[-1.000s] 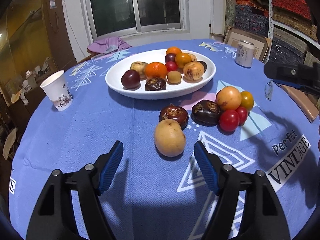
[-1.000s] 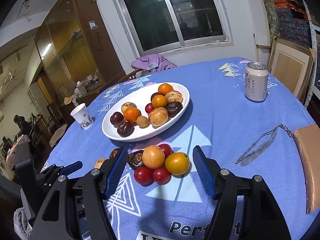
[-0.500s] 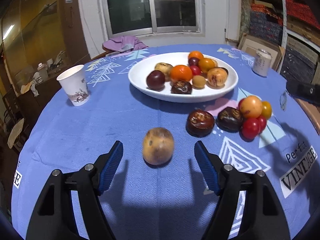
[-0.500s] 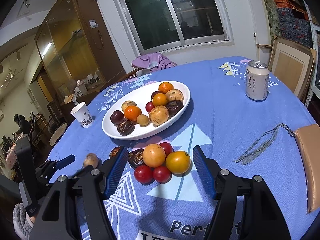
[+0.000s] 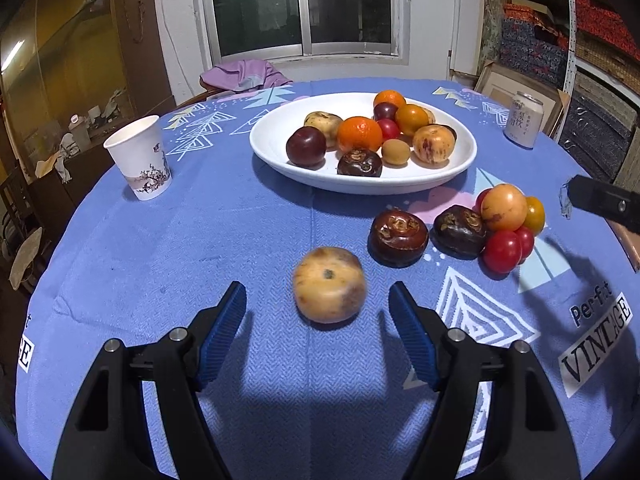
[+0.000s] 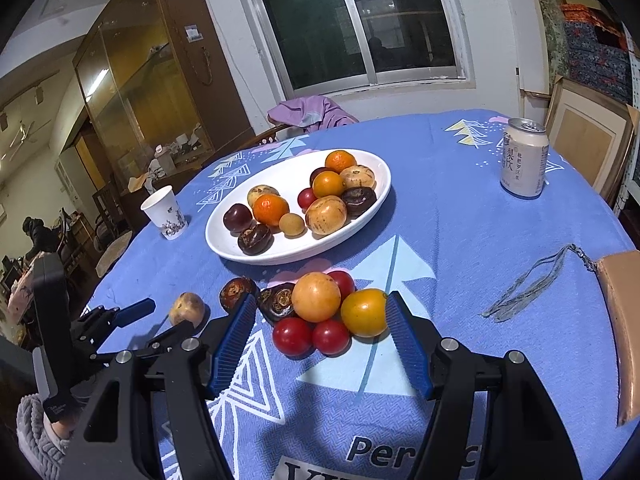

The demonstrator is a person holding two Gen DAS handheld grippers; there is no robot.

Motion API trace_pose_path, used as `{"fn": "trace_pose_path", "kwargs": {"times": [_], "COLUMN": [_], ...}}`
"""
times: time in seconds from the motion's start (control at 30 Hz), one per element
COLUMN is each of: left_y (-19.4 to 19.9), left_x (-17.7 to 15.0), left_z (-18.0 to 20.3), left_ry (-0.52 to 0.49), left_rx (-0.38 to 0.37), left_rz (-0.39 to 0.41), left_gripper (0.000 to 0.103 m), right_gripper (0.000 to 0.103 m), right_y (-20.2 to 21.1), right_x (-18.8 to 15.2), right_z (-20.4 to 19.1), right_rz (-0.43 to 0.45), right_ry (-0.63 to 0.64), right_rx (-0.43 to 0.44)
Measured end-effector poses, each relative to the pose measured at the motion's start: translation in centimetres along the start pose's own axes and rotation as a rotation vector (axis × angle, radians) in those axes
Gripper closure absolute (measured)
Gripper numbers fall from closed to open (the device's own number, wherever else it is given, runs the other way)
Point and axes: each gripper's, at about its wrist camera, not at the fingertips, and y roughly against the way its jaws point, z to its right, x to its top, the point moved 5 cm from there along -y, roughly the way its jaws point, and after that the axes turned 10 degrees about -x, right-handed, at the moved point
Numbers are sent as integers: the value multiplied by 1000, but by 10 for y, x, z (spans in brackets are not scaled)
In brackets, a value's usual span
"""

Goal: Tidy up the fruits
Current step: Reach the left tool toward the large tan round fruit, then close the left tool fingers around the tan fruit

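Note:
A white oval plate (image 5: 276, 156) holds several fruits; it also shows in the right wrist view (image 6: 224, 248). A tan round fruit (image 5: 329, 284) lies alone on the blue cloth, just ahead of my open, empty left gripper (image 5: 318, 304). To its right sit two dark brown fruits (image 5: 398, 237) and a cluster of red and orange fruits (image 5: 505, 220). My right gripper (image 6: 320, 316) is open and empty, its fingers either side of that cluster (image 6: 320, 312). The left gripper (image 6: 160, 320) shows at the right wrist view's left.
A paper cup (image 5: 141, 158) stands at the left. A drink can (image 5: 525, 125) stands at the far right. A strap (image 6: 528, 284) and a tan pouch (image 6: 622, 320) lie at the right edge. A purple cloth (image 5: 244, 74) hangs on a chair behind the table.
The tan fruit has been pulled left, away from the dark fruits, and now lies alone. The left gripper's view swung left. The right gripper has barely moved.

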Motion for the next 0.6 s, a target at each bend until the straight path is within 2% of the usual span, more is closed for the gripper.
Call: {"fn": "trace_pose_path", "kwargs": {"times": [0.23,0.6], "left_y": [-1,-5], "left_x": [3,3], "left_z": [3,1], "left_ry": [-8,19], "left_rx": [2,-46], "left_rz": [6,-9], "left_gripper": [31,31], "right_gripper": [33,33], "right_y": [-3,-5], "right_x": [-5,-9], "right_z": [-6,-9], "right_rz": [-13,-30], "right_ry": [21,34], "right_rx": [-8,-10]}}
